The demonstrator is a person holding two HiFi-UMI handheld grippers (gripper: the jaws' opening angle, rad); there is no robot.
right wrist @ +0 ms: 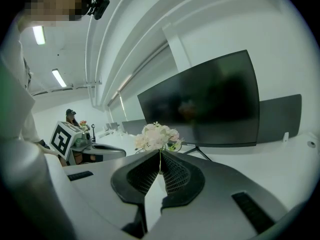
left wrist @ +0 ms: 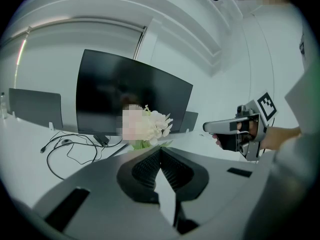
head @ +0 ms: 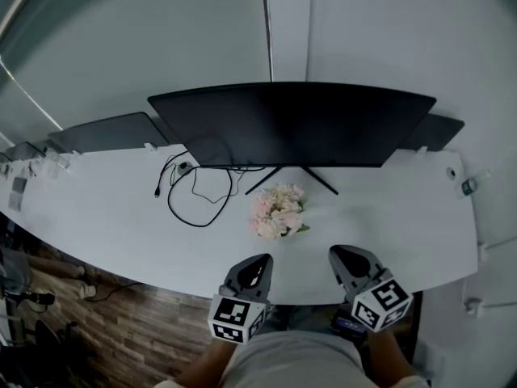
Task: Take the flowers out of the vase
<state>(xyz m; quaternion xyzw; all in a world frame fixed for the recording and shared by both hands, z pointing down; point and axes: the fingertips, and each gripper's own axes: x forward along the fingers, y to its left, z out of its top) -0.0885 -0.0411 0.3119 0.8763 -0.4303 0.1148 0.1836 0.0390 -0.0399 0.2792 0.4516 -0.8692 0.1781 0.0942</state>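
Head view: pale pink flowers (head: 278, 211) bunched on the white desk (head: 388, 217) before a curved black monitor (head: 291, 124); vase not discernible. Left gripper (head: 261, 261) and right gripper (head: 339, 255) at the near edge, apart from the blooms

Left gripper view: ribbed jaws pressed together, empty; looped black cable (left wrist: 70, 151) beside the flowers

Right gripper view: jaws closed on nothing; no cable here, only a distant person (right wrist: 72, 115)

Bare white desk (head: 380, 217) stretches from the near edge to the flowers (head: 278, 211), leaving them open to an approach from the front and the right. Just behind them, the wide monitor (head: 291, 124) and its splayed stand legs (head: 321, 183) wall off the back. A looped cable (head: 198, 204) lies on the desk to their left.
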